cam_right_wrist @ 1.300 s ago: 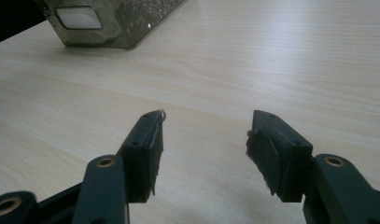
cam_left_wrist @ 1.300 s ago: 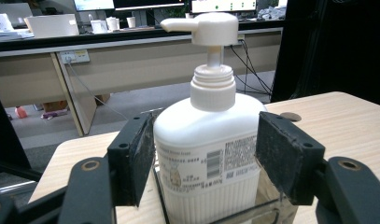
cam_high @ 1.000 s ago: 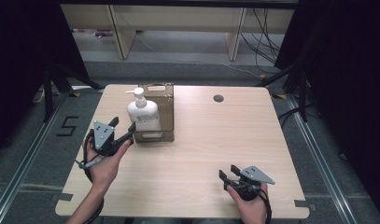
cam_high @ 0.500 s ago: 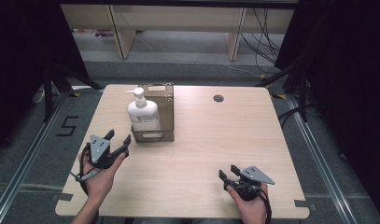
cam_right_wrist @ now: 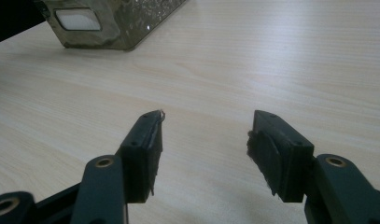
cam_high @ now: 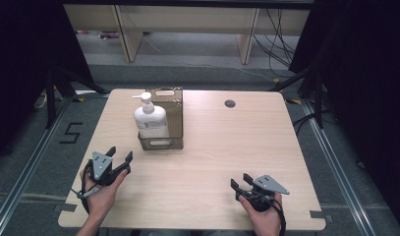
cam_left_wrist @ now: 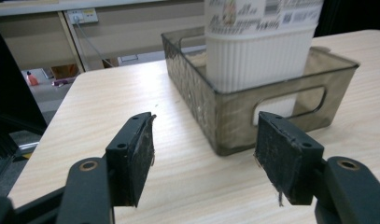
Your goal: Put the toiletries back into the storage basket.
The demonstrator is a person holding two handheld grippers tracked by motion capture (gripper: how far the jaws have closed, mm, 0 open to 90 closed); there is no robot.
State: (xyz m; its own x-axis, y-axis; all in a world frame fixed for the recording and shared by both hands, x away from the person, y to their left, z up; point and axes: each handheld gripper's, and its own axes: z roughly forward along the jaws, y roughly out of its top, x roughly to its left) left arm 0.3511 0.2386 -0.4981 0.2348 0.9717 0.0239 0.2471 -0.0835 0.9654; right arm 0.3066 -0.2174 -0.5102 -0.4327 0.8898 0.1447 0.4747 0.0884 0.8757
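the left gripper (cam_high: 120, 160), jaws spread and empty, has drawn back from the bottle (cam_high: 150, 119) in the bin (cam_high: 160, 143), so placing looks finished; the right gripper (cam_high: 241, 183) rests released too.

A white pump bottle (cam_high: 151, 120) is stood upright inside a see-through brown box (cam_high: 174, 116). The box is set on the far left part of the table, its handle hole turned to the front.
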